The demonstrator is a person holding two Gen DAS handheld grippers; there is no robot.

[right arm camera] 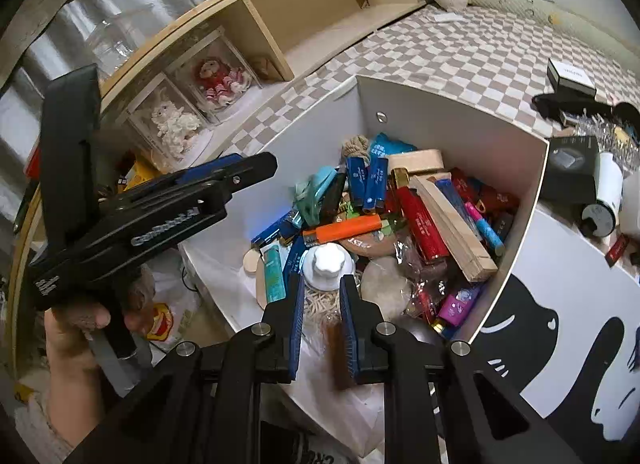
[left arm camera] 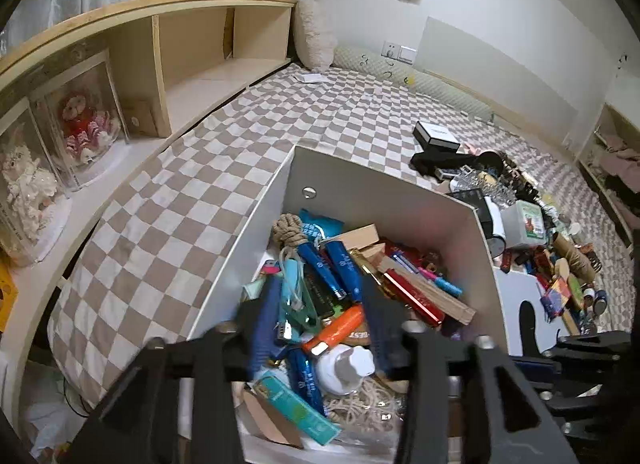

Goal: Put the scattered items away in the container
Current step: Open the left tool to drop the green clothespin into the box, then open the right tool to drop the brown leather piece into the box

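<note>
My left gripper (left arm camera: 320, 288) hangs over the near end of the box (left arm camera: 384, 199), tilted down into it. Its jaws stand apart, and I see nothing pinched between them, only the heap below. My right gripper (right arm camera: 322, 278) sits beside it over the same end, above a white cap (right arm camera: 328, 264). Its jaws are drawn as close as they go. A brown blur lies low along one finger, and I cannot tell what it is or whether it is held. My left hand (right arm camera: 76, 328) shows in the right view, wrapped round the left gripper's handle.

The box rests on the checked bedcover (left arm camera: 200, 191) and is already piled with tubes, pens and sticks. The loose clutter (left arm camera: 560, 264) lies on the bed past the box's far wall, well apart from both tools.

I judge this to be the drop-off end of a round. Next I must lift clear of the wall, swing over to the clutter, pick one small piece at its edge and open wide enough to take it.
</note>
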